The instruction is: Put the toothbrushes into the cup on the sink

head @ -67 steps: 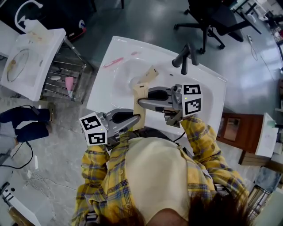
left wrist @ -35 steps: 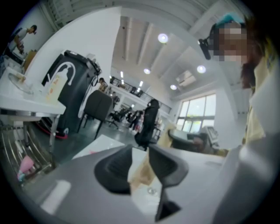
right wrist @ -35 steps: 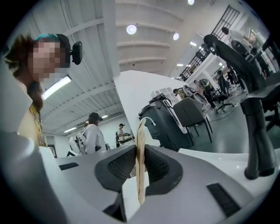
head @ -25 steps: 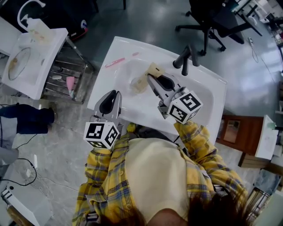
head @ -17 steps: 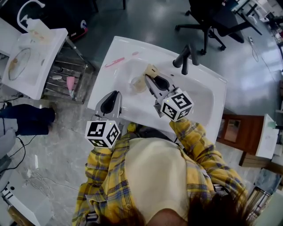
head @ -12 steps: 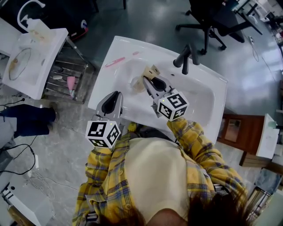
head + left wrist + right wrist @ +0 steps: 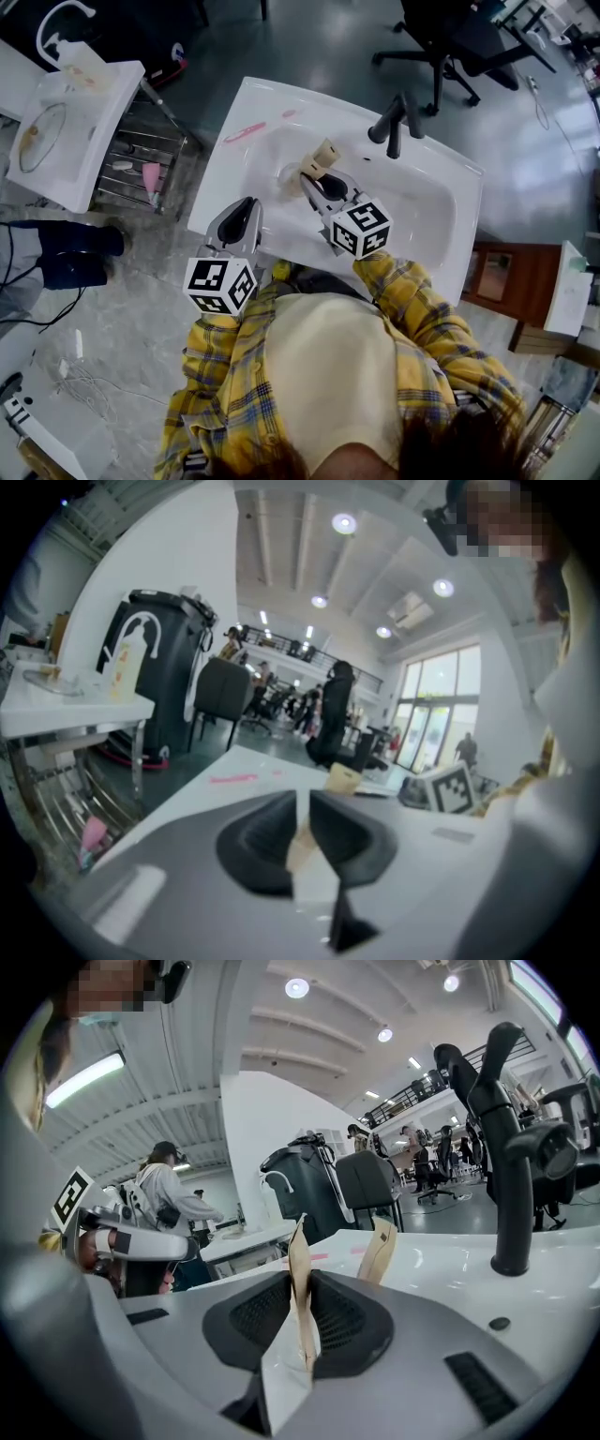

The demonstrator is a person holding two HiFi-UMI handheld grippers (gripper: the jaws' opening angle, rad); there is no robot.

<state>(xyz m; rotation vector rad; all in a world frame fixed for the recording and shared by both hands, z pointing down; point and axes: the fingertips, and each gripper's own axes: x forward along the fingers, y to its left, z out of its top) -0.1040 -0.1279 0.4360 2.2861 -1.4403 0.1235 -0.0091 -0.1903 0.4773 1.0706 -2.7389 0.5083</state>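
The right gripper (image 7: 307,176) reaches over the basin of the white ceramic sink (image 7: 441,202). Its dark fingers (image 7: 352,1321) are clamped on a thin tan kraft-paper packet (image 7: 299,1255). The paper stands on edge between the pads and rises above them. A second tan flap stands just beyond the fingertips and a little to their right, tilted; whether it is part of the same packet cannot be told.

The left gripper (image 7: 247,202) sits at the sink's near rim, well to the left of the right one. Its fingers (image 7: 258,841) are almost together, with a small beige paper scrap (image 7: 301,844) pinched in the narrow slit between them.

A pink toothbrush (image 7: 242,132) lies flat on the sink's far left rim, well beyond the left fingertips and touched by neither gripper. A smaller pink thing lies near it, too small to identify. A pale round shape sits in the basin just left of the right fingertips; whether it is the cup cannot be told. The black tap (image 7: 390,122) stands on the far rim, beyond the right fingers and to their right.
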